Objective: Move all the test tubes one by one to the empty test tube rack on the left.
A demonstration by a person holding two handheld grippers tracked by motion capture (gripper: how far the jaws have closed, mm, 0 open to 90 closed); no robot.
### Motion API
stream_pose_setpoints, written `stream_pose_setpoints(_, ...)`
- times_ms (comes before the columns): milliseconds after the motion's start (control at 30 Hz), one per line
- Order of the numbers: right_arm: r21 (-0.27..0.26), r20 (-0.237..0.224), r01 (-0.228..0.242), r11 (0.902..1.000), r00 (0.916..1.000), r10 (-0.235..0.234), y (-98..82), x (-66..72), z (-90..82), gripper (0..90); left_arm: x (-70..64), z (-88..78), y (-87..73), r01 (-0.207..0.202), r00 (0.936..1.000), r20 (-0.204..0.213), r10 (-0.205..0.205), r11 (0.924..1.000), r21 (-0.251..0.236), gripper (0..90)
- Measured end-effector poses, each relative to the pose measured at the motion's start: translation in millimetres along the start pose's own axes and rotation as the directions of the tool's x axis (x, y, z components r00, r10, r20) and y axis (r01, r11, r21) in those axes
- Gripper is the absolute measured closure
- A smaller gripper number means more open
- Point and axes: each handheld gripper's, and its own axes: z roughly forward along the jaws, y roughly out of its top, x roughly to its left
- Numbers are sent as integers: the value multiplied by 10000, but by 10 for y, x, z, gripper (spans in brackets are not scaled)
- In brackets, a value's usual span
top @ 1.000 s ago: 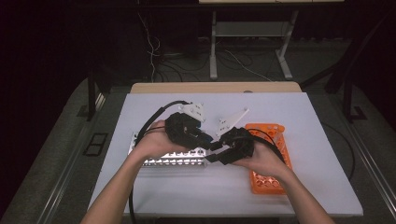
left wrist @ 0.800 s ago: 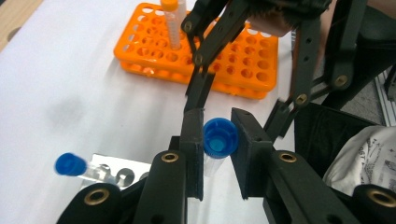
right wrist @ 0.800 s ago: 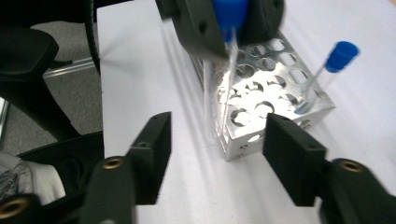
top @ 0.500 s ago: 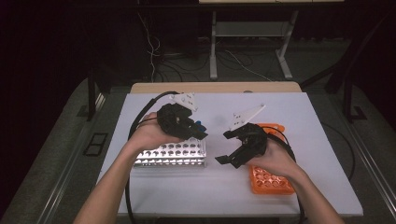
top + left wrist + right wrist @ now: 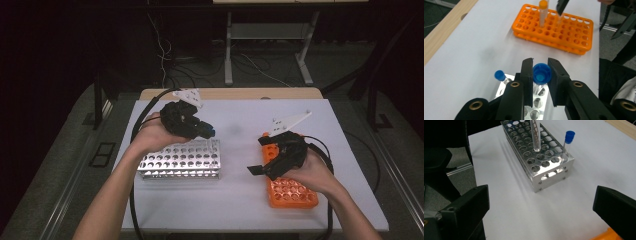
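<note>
Left gripper (image 5: 540, 76) clamped on upright blue-capped tube (image 5: 541, 73), cap up, above silver rack (image 5: 181, 159).

Bright overhead light floods my white worktop (image 5: 240, 120), the room behind sits dark, my near tongs blur softly, and shadows stay faint.

Metal rack (image 5: 182, 160) lies left on the table (image 5: 235, 120), plastic rack (image 5: 291, 186) right, well apart
</note>
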Motion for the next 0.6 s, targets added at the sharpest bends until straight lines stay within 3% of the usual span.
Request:
stream_pose_setpoints(133,-71,105,-126,9999,9999,127,-62,-19,-89,2,49,-25,-3,-36,9999,-168,33,9999,-165,745)
stream_pose_setpoints(300,-157,211,-259,9995,9994,263,-151,-22,-207,2,140,-40,-6,78,9992,-396,-79,10000,-27,746)
stream_pose_setpoints(600,-158,550,-464,9988,9974,472,-330,-41,-382,2,256,41,-9,127,9979,-639,-130,9999,-51,746)
